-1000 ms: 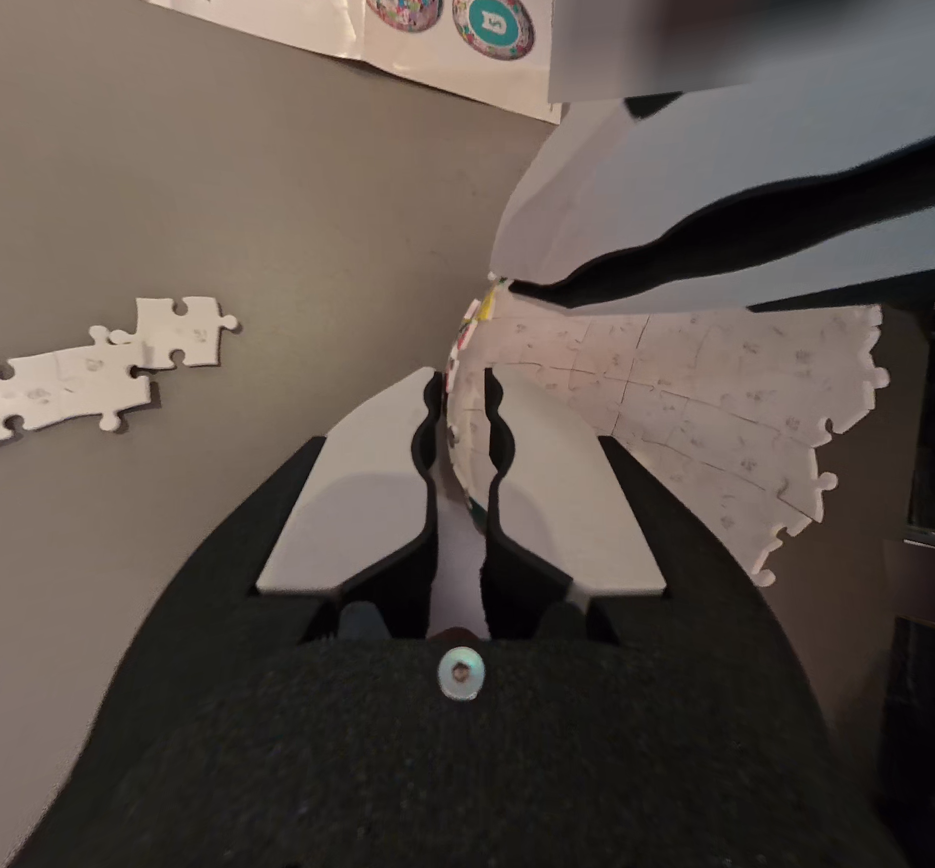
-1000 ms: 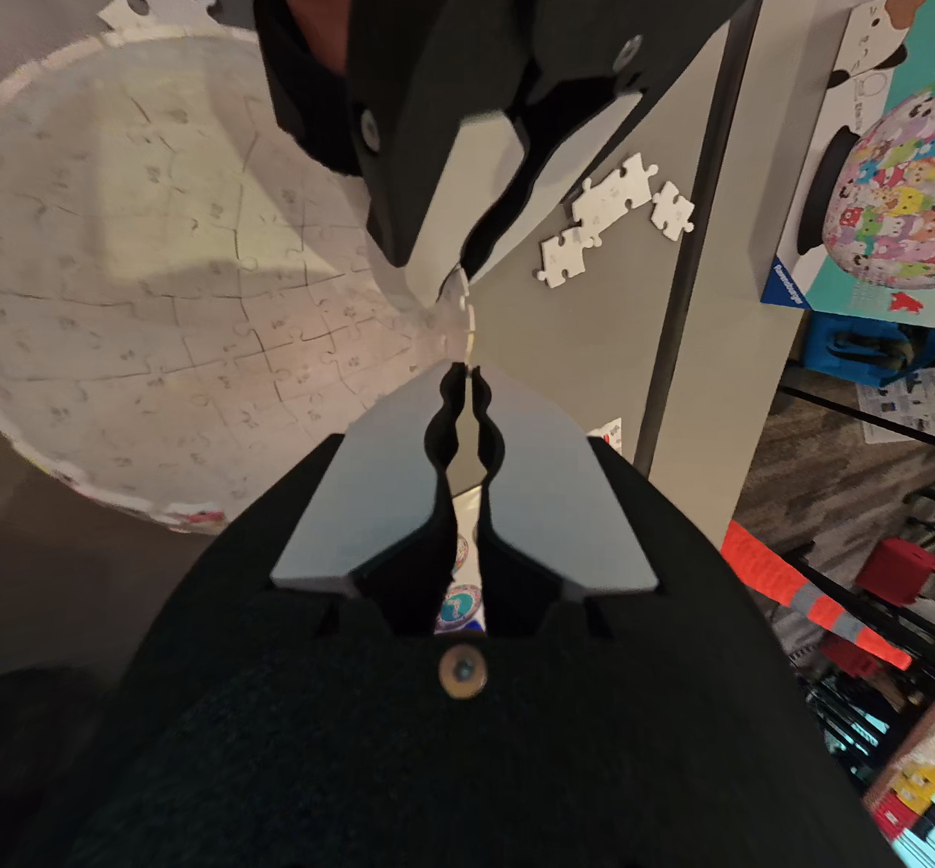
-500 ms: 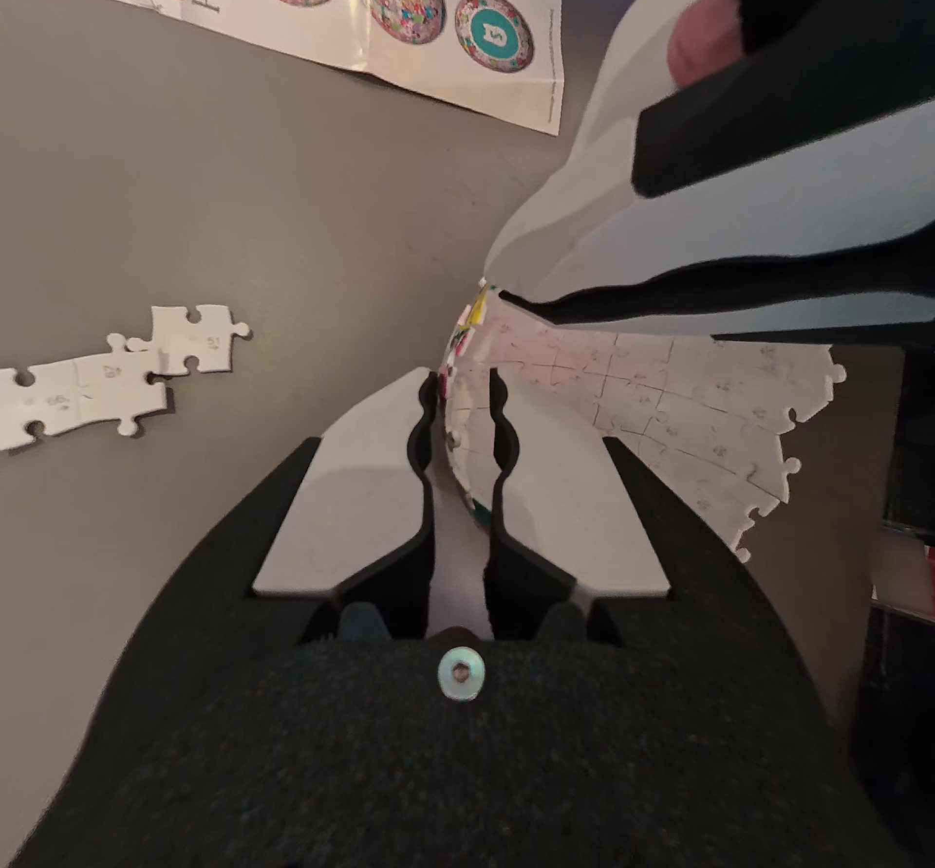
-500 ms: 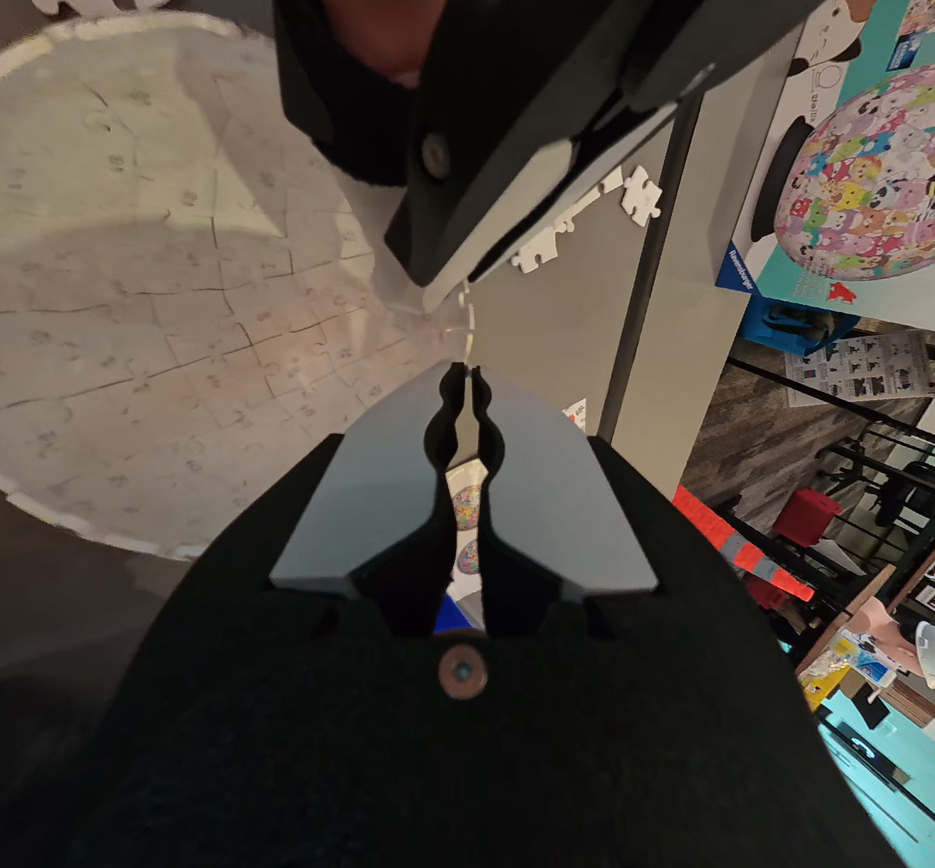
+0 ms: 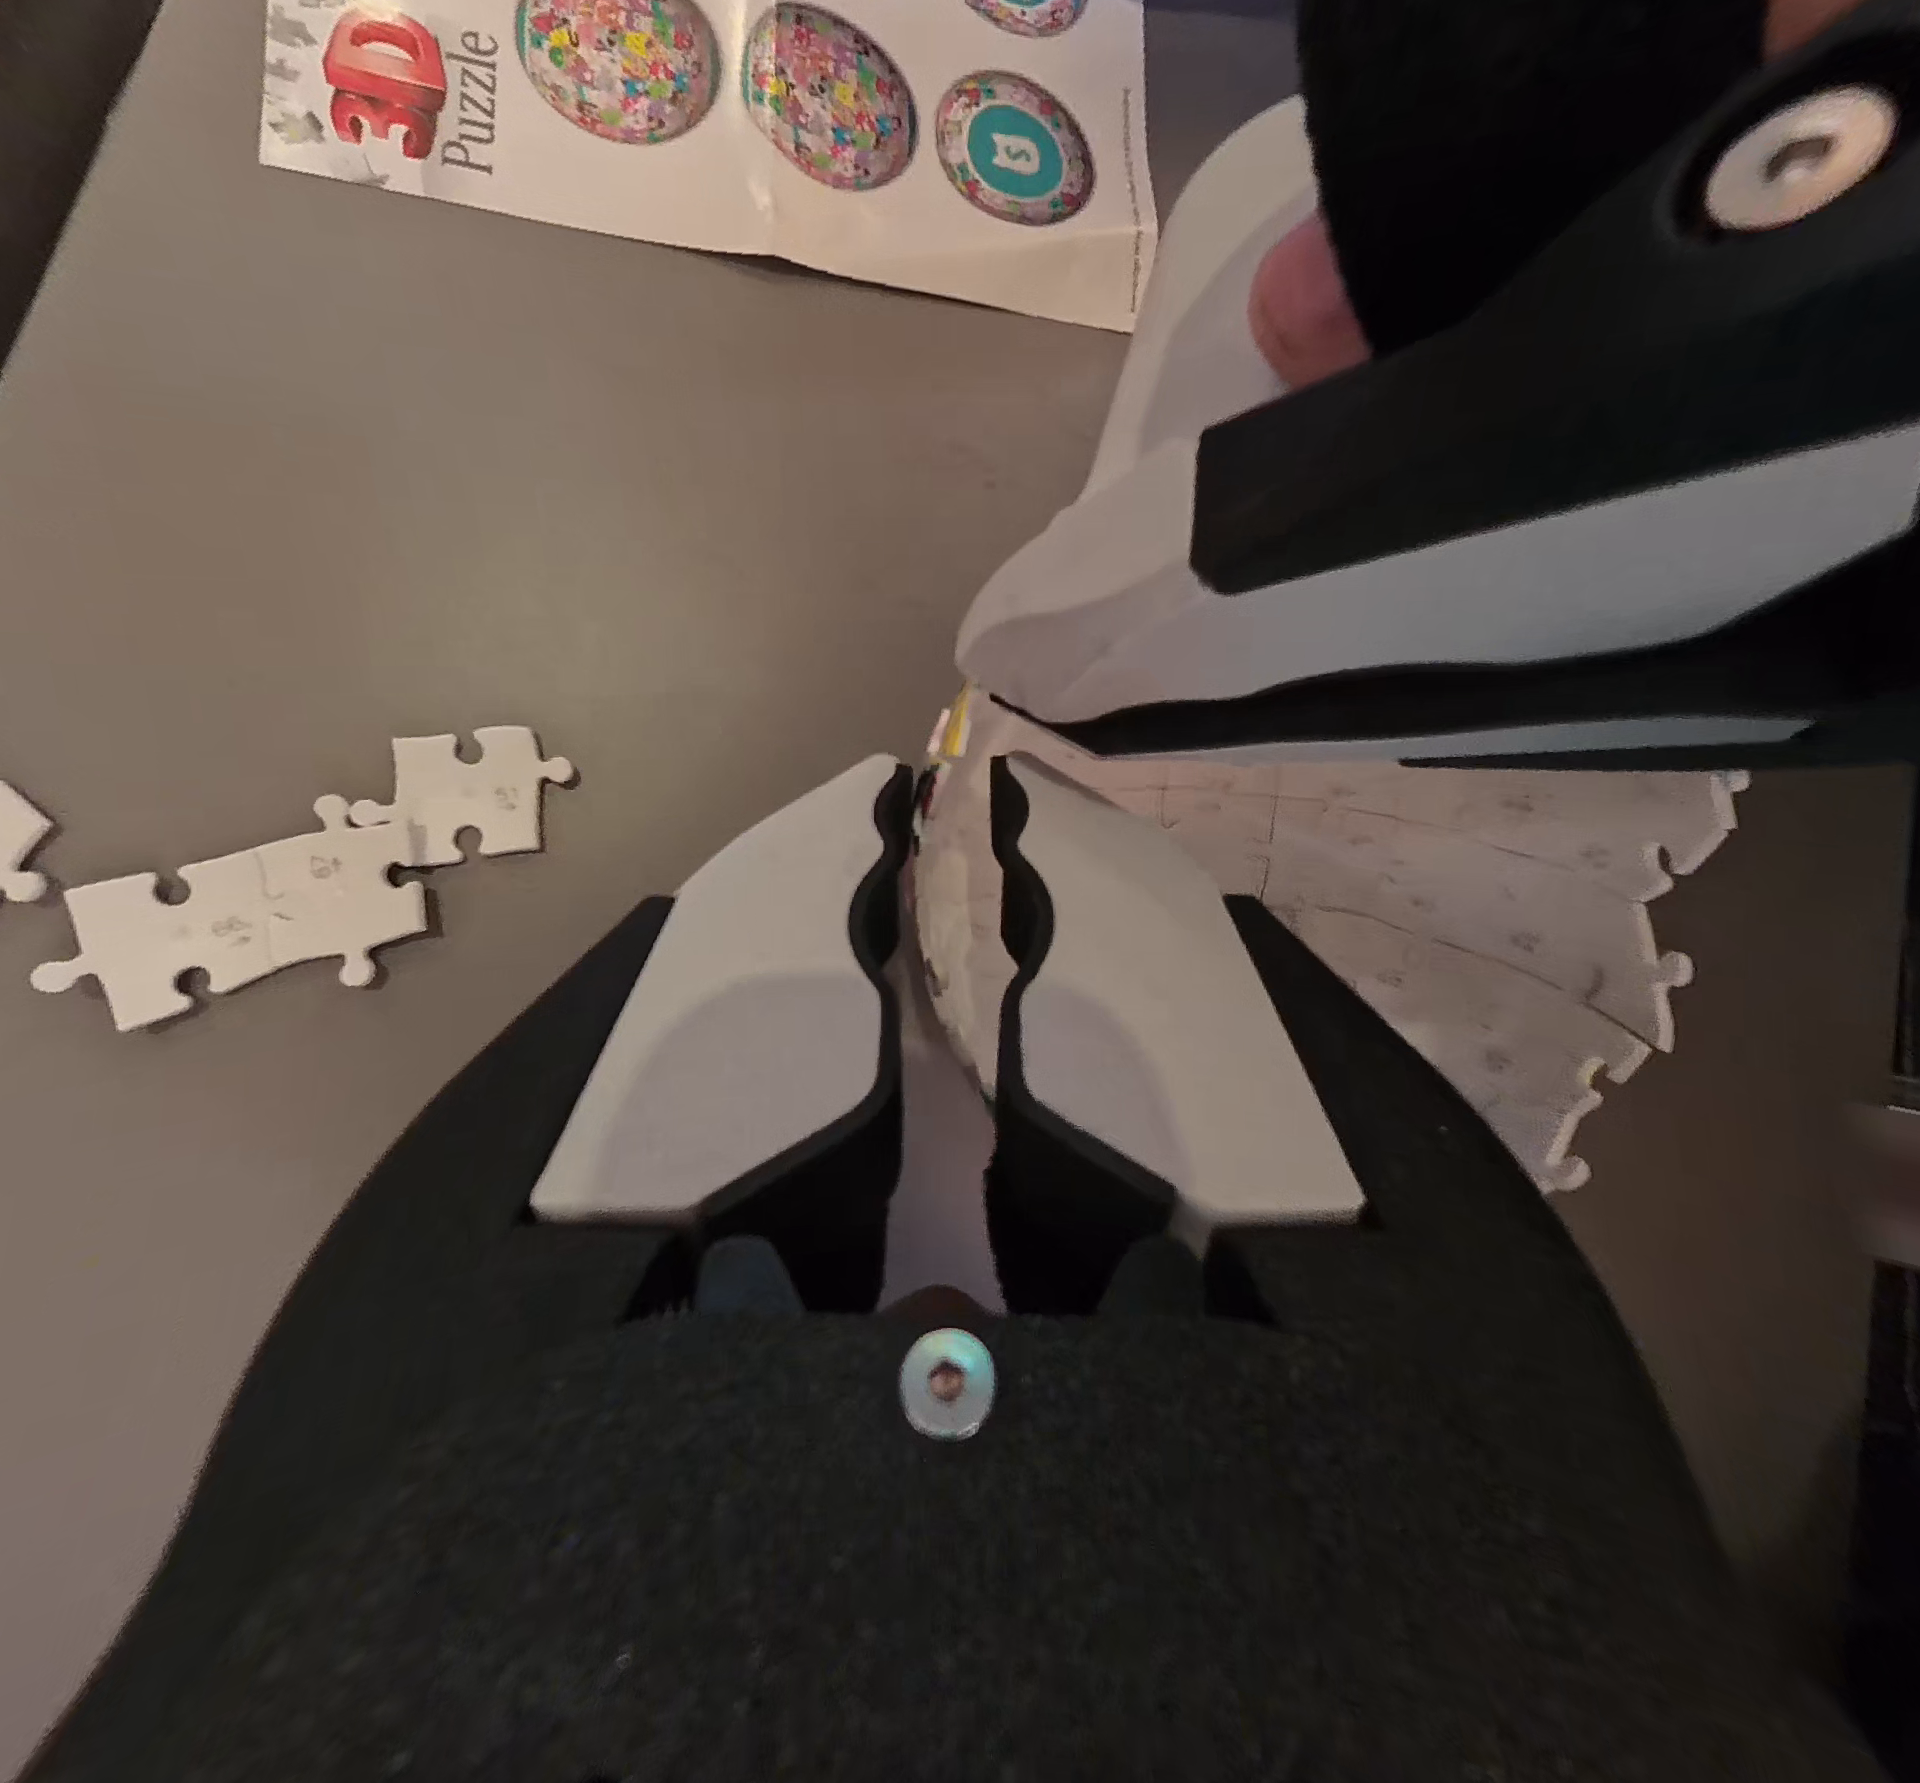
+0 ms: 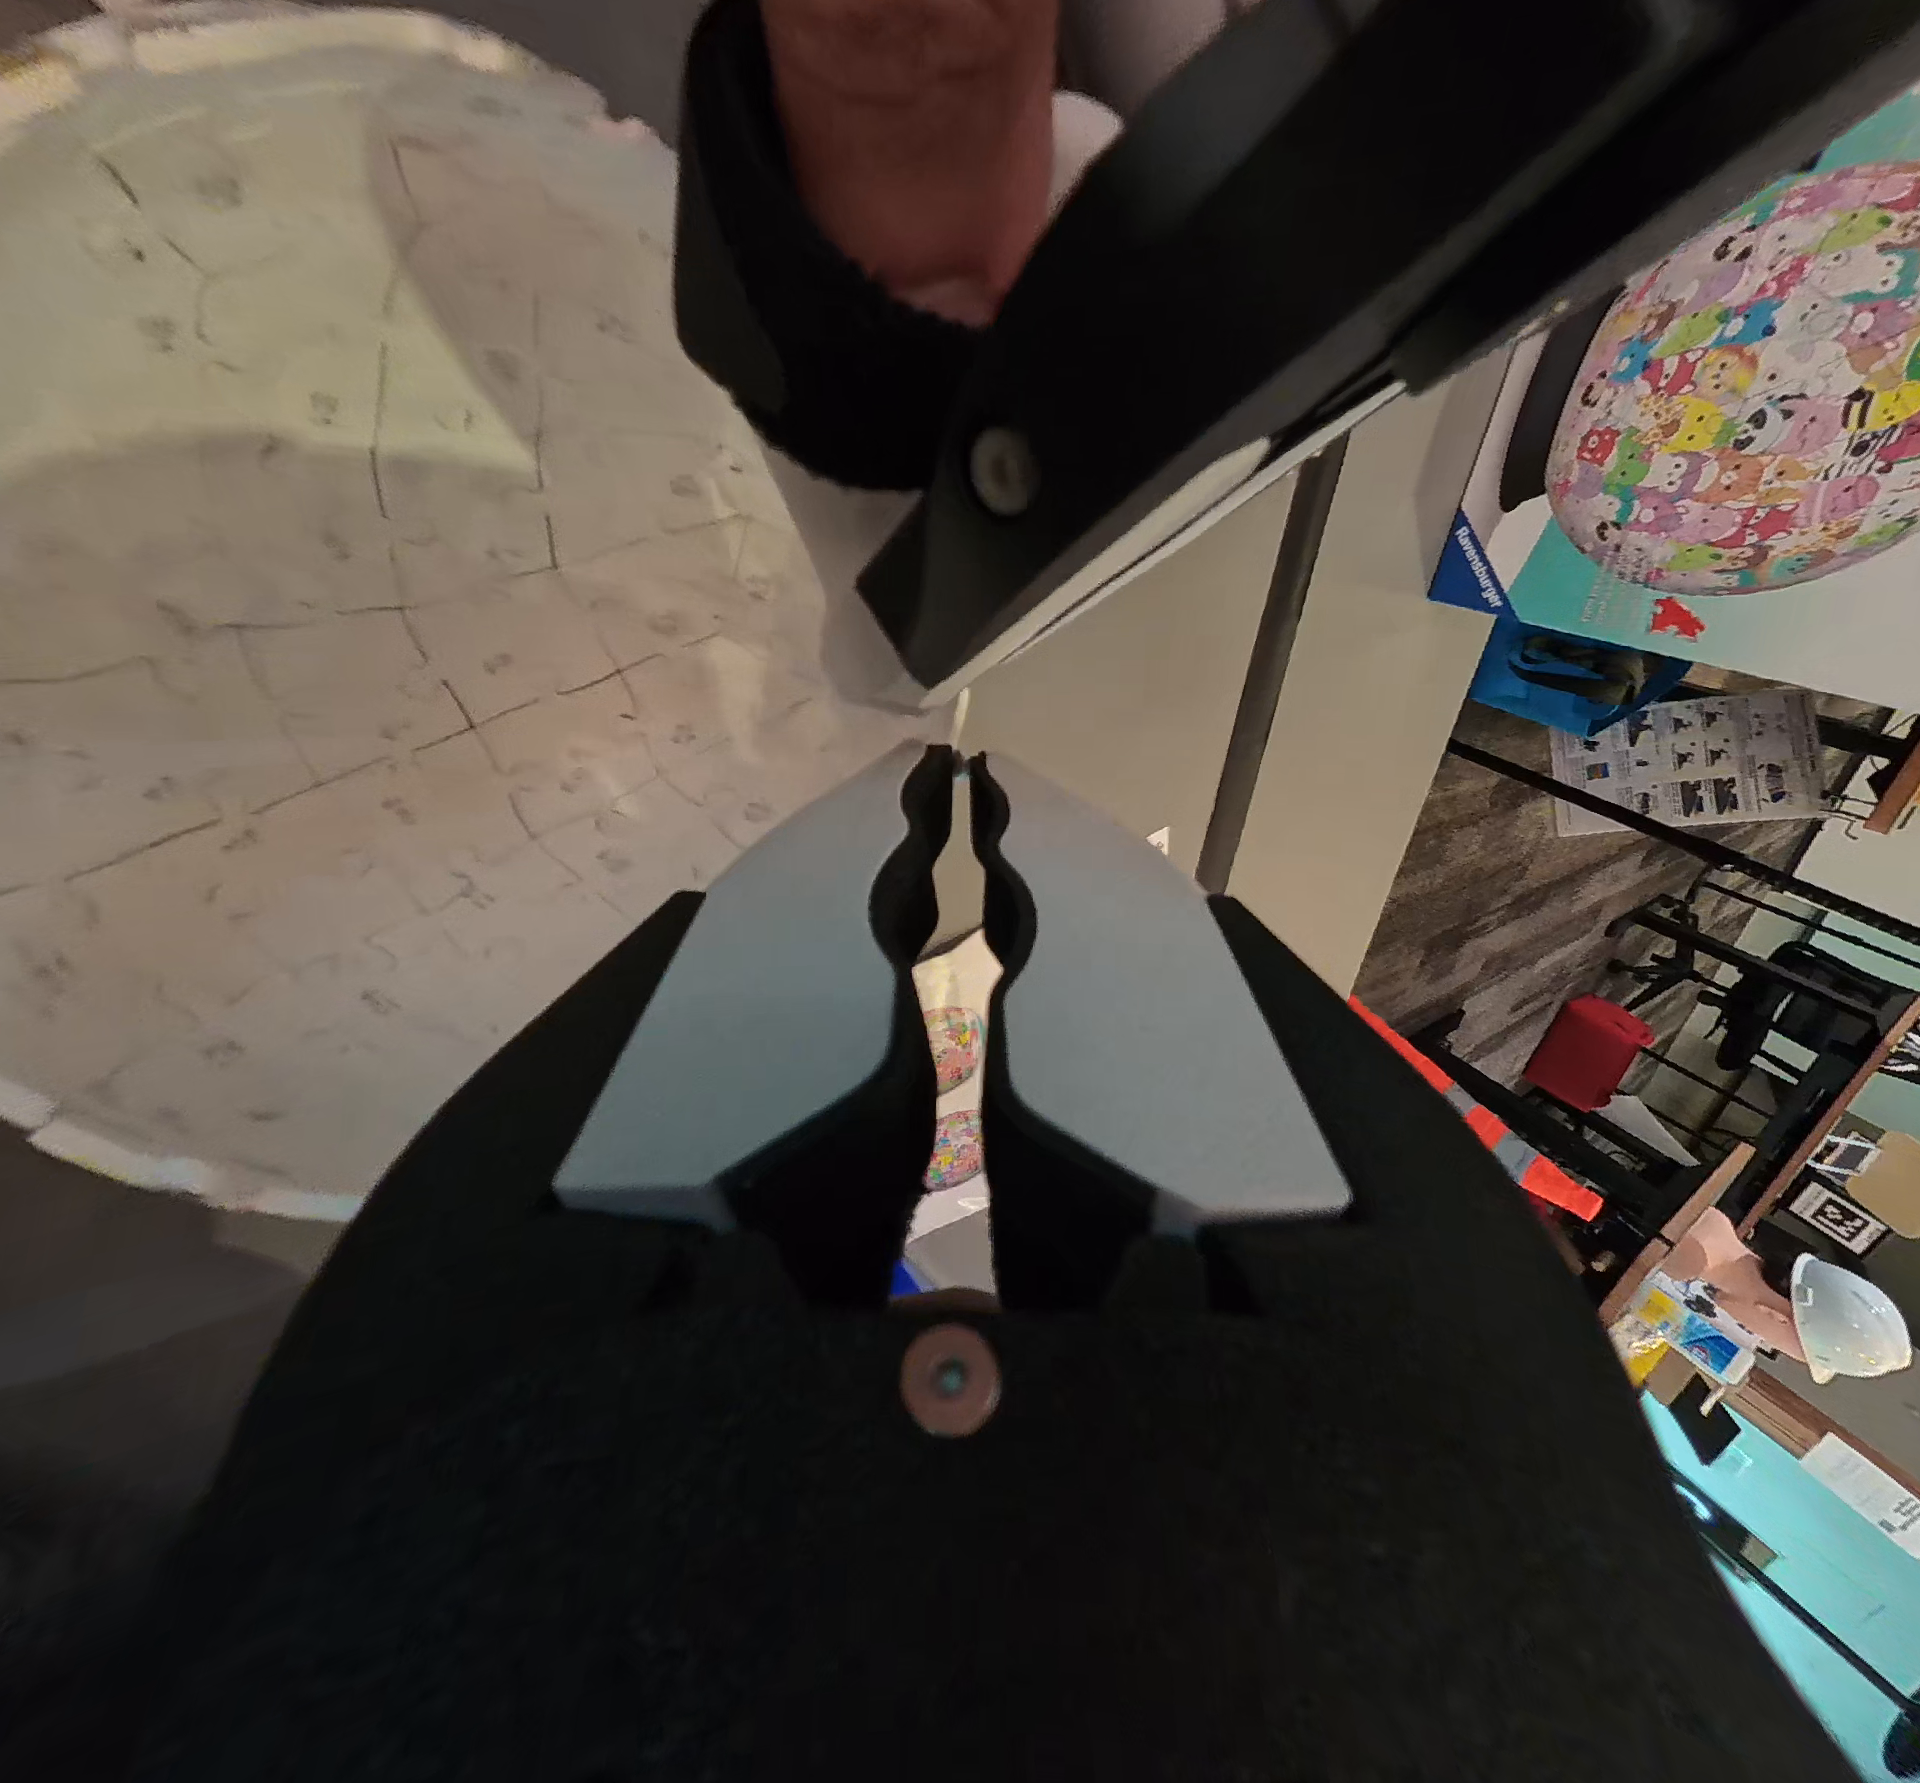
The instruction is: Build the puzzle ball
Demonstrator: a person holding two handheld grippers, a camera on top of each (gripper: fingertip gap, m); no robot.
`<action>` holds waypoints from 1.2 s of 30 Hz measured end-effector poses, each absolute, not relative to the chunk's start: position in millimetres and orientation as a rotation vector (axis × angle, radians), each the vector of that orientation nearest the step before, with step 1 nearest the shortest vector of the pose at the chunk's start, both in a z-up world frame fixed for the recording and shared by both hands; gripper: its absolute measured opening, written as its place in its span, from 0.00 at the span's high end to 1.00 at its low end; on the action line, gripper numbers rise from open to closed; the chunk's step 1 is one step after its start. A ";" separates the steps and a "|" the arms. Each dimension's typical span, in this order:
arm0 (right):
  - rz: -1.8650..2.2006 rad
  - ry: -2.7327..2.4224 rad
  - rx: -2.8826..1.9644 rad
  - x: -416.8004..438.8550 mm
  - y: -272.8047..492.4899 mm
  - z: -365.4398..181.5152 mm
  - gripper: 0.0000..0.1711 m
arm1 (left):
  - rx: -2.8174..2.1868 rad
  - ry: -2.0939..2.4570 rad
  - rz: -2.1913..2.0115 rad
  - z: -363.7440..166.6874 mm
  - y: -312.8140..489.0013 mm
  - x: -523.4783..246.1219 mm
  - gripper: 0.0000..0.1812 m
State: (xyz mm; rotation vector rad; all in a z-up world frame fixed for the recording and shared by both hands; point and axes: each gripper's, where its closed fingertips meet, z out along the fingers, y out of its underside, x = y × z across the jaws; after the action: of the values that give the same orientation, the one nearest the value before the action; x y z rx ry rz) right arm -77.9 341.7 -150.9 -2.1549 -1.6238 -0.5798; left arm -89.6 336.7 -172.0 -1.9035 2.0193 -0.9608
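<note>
Shell: partly built puzzle ball (image 5: 1455, 912), a curved bowl of interlocked white-backed pieces, held off the desk (image 5: 520, 486) between both tools; its printed face shows only as a coloured sliver at the rim.
Left gripper (image 5: 945, 788): jaws narrow, pinching the shell's rim edge-on.
Right gripper (image 6: 961, 757): jaws nearly together on the thin rim, right beside the other tool's tip.
Handling, judged: light, thin, stiff piece by piece, but seams likely pop if twisted or squeezed; open toothed edge is weakest.
Hold, judged: grip at the finished rim, both tools close together, flat across a seam, not on the tabs.
Loose pieces (image 5: 260, 912): joined strip face-down on desk, well apart from shell.
Leaflet (image 5: 727, 71): flat at desk's far side.
</note>
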 end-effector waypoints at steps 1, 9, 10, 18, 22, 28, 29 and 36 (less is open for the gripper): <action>-0.579 -1.626 -2.154 -77.7 342.0 -151.3 0.98 | -1.904 2.020 -0.963 -172.5 337.3 -89.2 0.93; -0.454 -1.621 -2.166 -78.4 343.7 -154.5 0.98 | -1.894 2.024 -0.936 -176.5 340.4 -88.5 0.97; -0.431 -1.618 -2.170 -78.2 343.8 -154.9 0.98 | -1.890 2.024 -0.928 -176.9 340.6 -88.3 0.97; -0.309 -1.627 -2.191 -79.5 341.2 -157.4 0.98 | -1.873 2.044 -0.906 -179.4 338.2 -88.5 0.97; -0.229 -1.605 -2.169 -79.5 338.7 -146.2 0.99 | -1.868 2.043 -0.900 -178.9 338.0 -88.5 0.97; 0.084 -1.428 -2.172 -72.7 332.8 -121.8 0.91 | -1.865 2.031 -0.892 -177.2 338.2 -88.7 0.97; 0.157 -1.407 -2.210 -71.2 330.8 -126.2 0.88 | -1.862 2.030 -0.888 -176.5 338.3 -88.7 0.97; 0.312 -1.420 -2.330 -75.7 328.2 -155.3 0.93 | -1.849 2.024 -0.859 -173.8 339.4 -88.5 0.97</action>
State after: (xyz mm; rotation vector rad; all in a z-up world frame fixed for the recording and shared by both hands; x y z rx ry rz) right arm -75.7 328.2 -155.3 -2.3297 -1.4201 0.3116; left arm -88.5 339.4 -173.8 -1.8489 2.0240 -0.8592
